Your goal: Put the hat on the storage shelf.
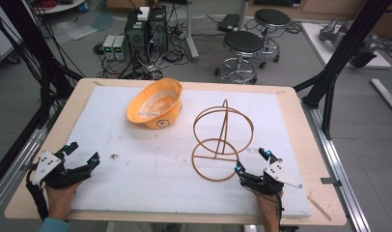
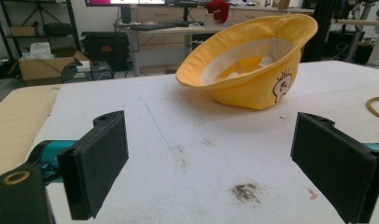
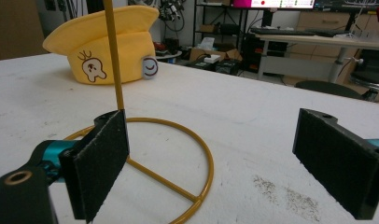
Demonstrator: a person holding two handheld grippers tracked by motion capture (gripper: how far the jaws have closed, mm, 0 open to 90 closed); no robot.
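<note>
On the white surface the yellow hat lay brim-up at the back, with the wire stand just to its right. Left gripper and right gripper rested near the front edge, jaws spread, pinching nothing. The right one sat beside the stand's base ring, likely placed to steady it for the hat.

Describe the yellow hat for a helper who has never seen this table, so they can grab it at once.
Start at the white mat covering the wooden table. On its far half, left of the gold wire stand, lies the yellow bucket hat, upside down with its pale lining showing. It is the only soft thing there, with a small cartoon patch on its side.
</note>
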